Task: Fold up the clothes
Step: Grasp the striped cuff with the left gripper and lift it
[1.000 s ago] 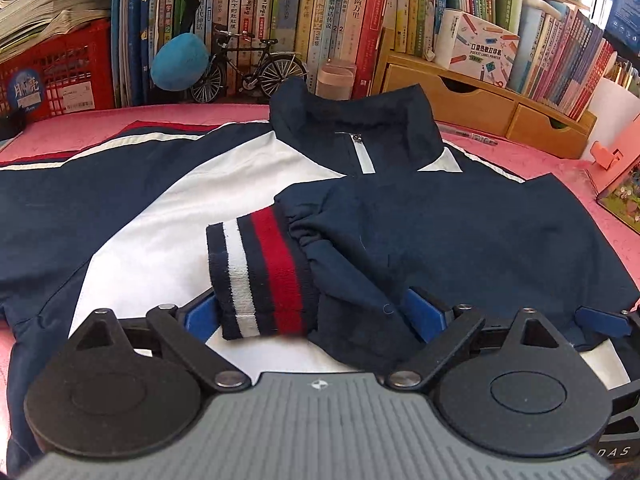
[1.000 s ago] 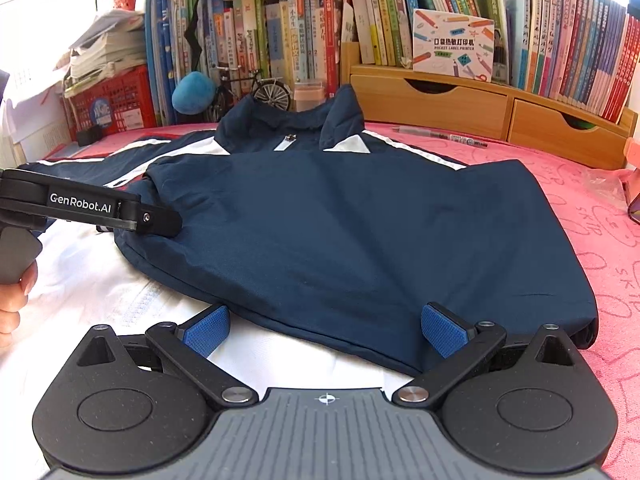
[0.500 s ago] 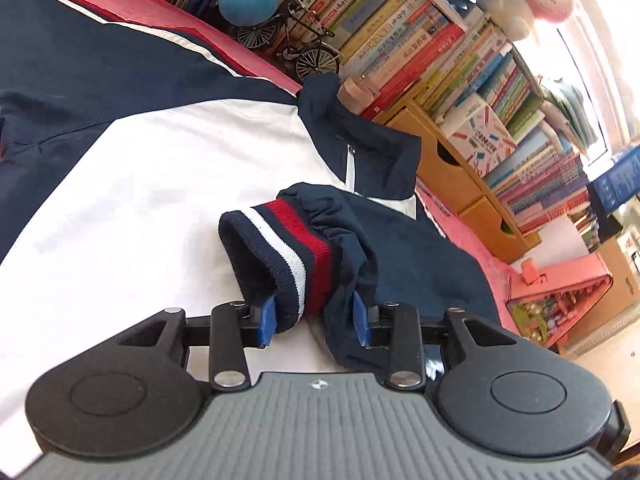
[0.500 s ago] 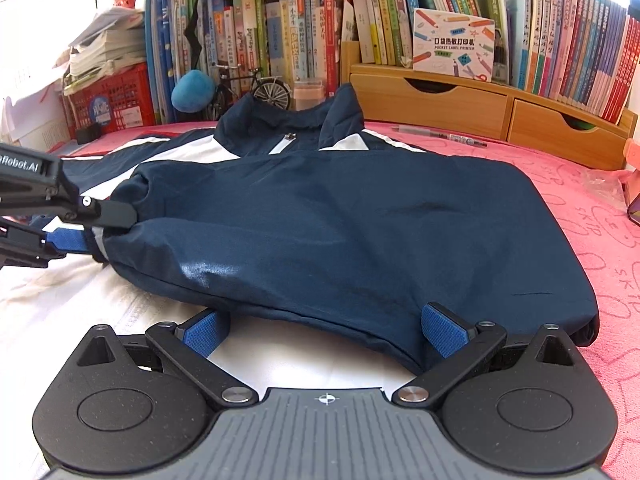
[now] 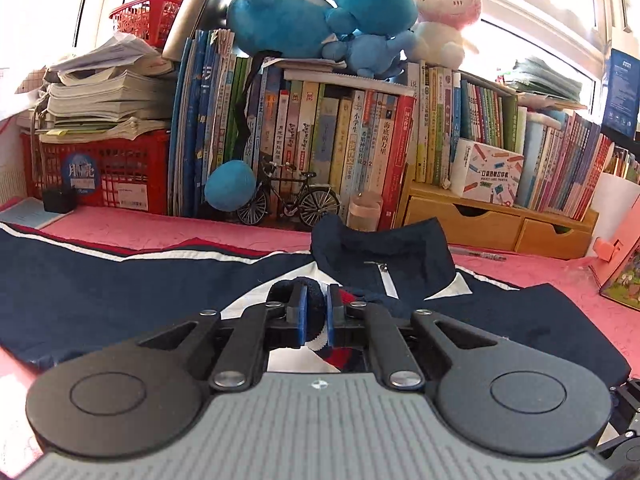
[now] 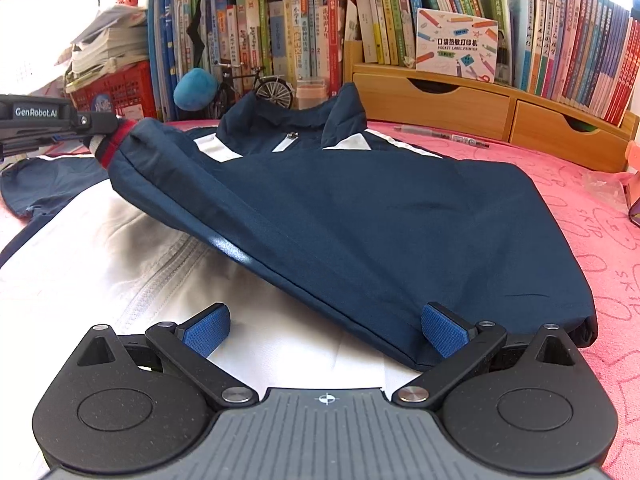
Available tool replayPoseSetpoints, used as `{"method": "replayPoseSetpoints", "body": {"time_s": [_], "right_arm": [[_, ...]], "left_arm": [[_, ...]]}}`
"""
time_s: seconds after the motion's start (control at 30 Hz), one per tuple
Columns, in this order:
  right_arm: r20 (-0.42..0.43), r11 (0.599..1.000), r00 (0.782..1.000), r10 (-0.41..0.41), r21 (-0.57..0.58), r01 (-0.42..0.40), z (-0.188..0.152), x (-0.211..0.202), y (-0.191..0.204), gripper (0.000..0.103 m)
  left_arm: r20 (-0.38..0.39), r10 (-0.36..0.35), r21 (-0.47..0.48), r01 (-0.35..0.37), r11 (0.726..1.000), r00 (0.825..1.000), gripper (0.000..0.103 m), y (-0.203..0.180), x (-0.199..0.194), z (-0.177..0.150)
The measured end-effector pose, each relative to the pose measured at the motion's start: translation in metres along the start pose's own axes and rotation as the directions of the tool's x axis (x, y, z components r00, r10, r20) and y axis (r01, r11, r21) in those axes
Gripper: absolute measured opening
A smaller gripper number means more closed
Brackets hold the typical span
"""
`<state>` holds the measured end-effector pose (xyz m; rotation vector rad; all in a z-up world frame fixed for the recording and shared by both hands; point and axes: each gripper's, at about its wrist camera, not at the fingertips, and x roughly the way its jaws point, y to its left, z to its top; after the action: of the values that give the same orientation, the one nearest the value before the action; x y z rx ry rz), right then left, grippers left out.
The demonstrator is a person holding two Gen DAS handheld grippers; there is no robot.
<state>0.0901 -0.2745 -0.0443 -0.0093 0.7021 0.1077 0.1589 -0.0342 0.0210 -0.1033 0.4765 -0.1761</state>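
Note:
A navy and white jacket [image 6: 360, 208] lies front up on the pink table, its collar [image 5: 384, 248] toward the books. My left gripper [image 5: 314, 320] is shut on the striped sleeve cuff [image 5: 314, 312]. In the right wrist view that cuff [image 6: 114, 140] hangs lifted above the white chest panel, at the left, with the sleeve [image 6: 248, 200] stretched from it across the jacket. My right gripper [image 6: 324, 326] is open and low over the jacket's near hem, nothing between its fingers.
Books [image 5: 340, 136], a red crate [image 5: 100, 168], a model bicycle [image 5: 288, 200] and wooden drawers [image 6: 500, 112] line the back edge. Plush toys [image 5: 328, 12] sit on the books. A pen [image 6: 444, 136] lies behind the jacket. The pink tablecloth [image 6: 592, 232] shows to the right.
My left gripper went from open around the cuff to shut on it, then lifted it; the sleeve now hangs raised off the chest. The right gripper stayed still and open.

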Motion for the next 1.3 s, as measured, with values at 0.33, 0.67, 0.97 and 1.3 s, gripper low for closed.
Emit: {"method": "replayPoseSetpoints", "body": {"time_s": [0.33, 0.67, 0.97, 1.3], "right_arm": [[-0.001, 1.000, 1.000, 0.001, -0.002, -0.001, -0.001, 0.000, 0.000, 0.103], [-0.002, 1.000, 1.000, -0.002, -0.006, 0.002, -0.001, 0.000, 0.002, 0.103], [-0.003, 1.000, 1.000, -0.006, -0.004, 0.006, -0.001, 0.000, 0.003, 0.103], [0.000, 1.000, 1.000, 0.001, -0.012, -0.001, -0.001, -0.001, 0.004, 0.103]], "left_arm": [[-0.167, -0.178, -0.363, 0.107, 0.926, 0.970, 0.047, 0.066, 0.026, -0.012], [-0.219, -0.286, -0.467, 0.158, 0.870, 0.933, 0.086, 0.077, 0.055, -0.001], [-0.188, -0.212, -0.248, 0.163, 0.955, 0.959, 0.031, 0.037, 0.042, 0.002], [-0.062, -0.052, -0.068, 0.048, 0.997, 0.997, 0.032, 0.042, 0.034, 0.034]]}}
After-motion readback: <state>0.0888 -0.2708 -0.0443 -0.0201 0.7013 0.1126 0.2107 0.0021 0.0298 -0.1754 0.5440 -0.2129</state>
